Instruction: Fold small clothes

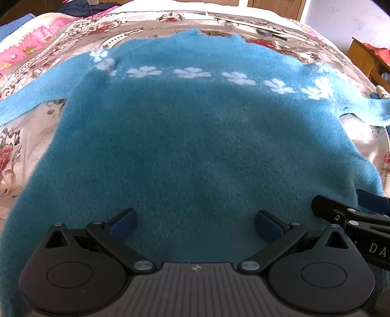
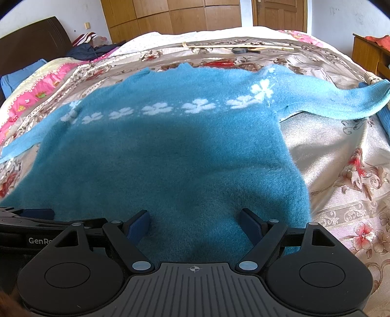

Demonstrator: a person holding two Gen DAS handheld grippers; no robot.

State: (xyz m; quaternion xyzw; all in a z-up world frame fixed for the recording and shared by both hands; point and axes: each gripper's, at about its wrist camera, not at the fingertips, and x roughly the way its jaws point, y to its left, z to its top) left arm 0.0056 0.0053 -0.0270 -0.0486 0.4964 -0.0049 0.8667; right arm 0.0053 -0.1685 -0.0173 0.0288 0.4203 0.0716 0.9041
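Headboard [image 2: 31, 46] right-view only, sweater [image 1: 190, 146] in both

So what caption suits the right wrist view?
Open right gripper above a fluffy blue sweater spread flat on a floral bedspread.

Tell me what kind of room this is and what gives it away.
Most likely a bedroom: the blue sweater lies spread on a bed with a floral bedspread, a dark headboard stands at one end, and wooden wardrobe doors line the far wall.
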